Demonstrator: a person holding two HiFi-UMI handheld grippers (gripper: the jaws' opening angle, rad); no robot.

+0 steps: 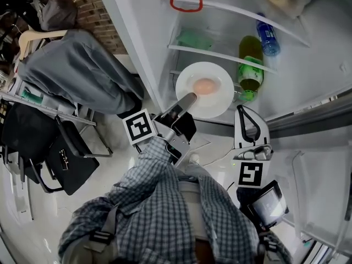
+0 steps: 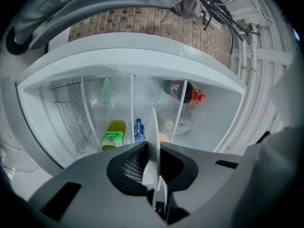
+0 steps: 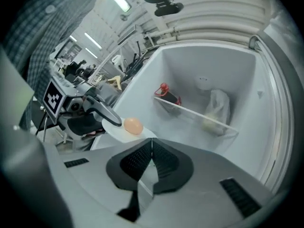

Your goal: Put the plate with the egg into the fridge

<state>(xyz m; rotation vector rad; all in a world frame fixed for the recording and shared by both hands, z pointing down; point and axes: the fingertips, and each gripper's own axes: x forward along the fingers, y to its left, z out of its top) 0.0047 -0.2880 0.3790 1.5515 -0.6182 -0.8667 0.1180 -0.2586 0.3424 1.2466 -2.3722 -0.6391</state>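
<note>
Left tool (image 1: 187,100) clenches the near rim of the plate (image 1: 215,104), which lies flat, face-up, egg (image 1: 204,86) on it, inside the fridge (image 1: 313,59) just beside the green bottle (image 1: 250,70); right tool (image 1: 248,126) closed, empty.

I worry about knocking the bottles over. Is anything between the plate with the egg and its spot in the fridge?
Nothing visible blocks it. The fridge stands open, and the plate, clamped by the left gripper, is at a shelf's front edge. The green bottle lies close beside it on that shelf.
</note>
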